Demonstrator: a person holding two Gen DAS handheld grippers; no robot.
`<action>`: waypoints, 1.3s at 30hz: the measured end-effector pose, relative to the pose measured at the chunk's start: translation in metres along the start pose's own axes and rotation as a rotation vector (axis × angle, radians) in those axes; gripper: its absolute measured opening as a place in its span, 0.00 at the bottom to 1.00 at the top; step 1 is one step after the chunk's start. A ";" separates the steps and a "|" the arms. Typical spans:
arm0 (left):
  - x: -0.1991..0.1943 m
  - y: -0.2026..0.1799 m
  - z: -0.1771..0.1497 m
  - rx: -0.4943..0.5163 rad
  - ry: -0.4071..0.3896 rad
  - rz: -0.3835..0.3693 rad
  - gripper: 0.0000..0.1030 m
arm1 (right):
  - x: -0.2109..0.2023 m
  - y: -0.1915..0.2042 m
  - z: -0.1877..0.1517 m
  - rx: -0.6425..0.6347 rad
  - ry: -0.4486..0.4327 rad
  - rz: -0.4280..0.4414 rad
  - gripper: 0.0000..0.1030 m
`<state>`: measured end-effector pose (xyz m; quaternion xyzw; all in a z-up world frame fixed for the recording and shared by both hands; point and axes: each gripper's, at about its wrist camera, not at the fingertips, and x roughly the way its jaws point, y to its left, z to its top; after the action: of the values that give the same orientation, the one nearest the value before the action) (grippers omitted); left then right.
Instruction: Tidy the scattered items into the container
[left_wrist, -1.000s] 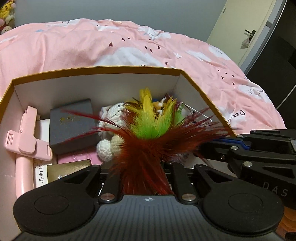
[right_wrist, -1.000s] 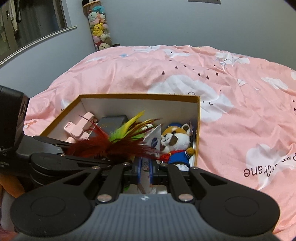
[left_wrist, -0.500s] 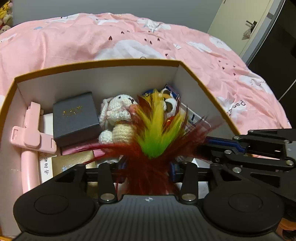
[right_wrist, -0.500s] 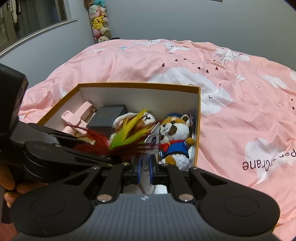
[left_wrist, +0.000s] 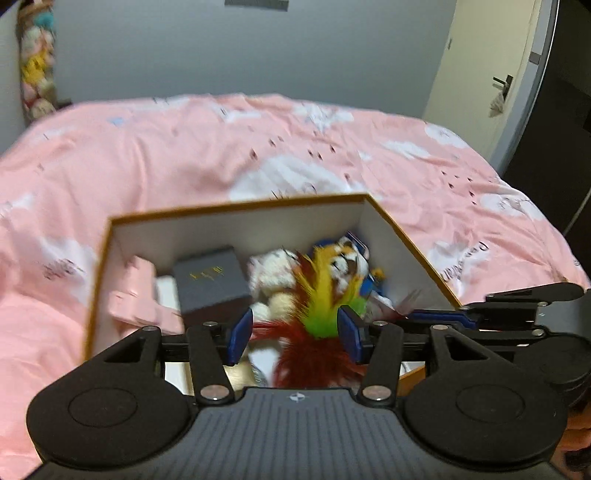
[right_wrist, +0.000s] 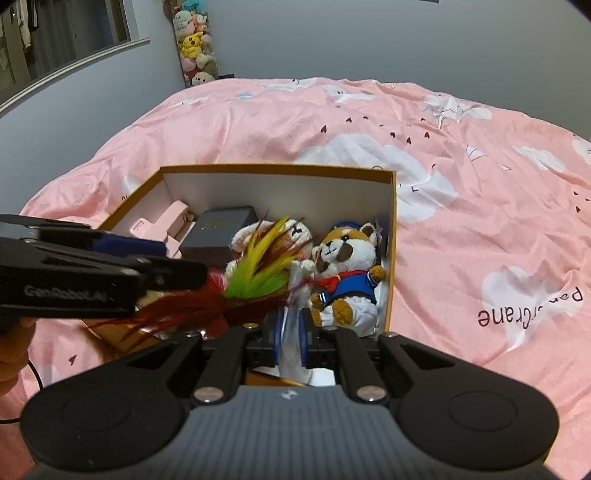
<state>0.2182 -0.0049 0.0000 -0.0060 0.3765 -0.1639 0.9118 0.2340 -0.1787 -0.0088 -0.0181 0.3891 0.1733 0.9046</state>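
When I look through my left camera, my left gripper (left_wrist: 293, 334) has just been opening, and its blue pads (left_wrist: 240, 336) stand wide apart. The feather toy (left_wrist: 317, 325) lies loose between them, inside the box (left_wrist: 236, 208) on the pink bed (left_wrist: 184, 147). This view is blurry, so the grey case (left_wrist: 210, 278) and the pink holder (left_wrist: 136, 295) look smeared.

From my right camera I see things the left one hides. My right gripper (right_wrist: 290, 338) is squeezed almost shut on a thin white thing (right_wrist: 293, 350); I cannot tell what it is. The fox toy (right_wrist: 345, 273) in blue looks sharp here, beside a white knitted toy (right_wrist: 243, 240) half covered by feathers. My left gripper's arm cuts off the box's near corner.
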 end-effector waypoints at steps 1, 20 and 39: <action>-0.006 0.000 0.000 0.004 -0.013 0.011 0.59 | -0.004 0.001 0.000 0.001 -0.006 -0.004 0.11; -0.048 0.021 -0.024 -0.136 -0.133 0.200 0.86 | -0.069 0.061 -0.012 -0.034 -0.326 -0.167 0.74; -0.004 0.029 -0.050 -0.129 -0.032 0.226 0.86 | -0.011 0.050 -0.034 0.043 -0.178 -0.191 0.88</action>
<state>0.1895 0.0290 -0.0368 -0.0248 0.3697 -0.0355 0.9281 0.1868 -0.1404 -0.0199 -0.0201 0.3077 0.0790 0.9480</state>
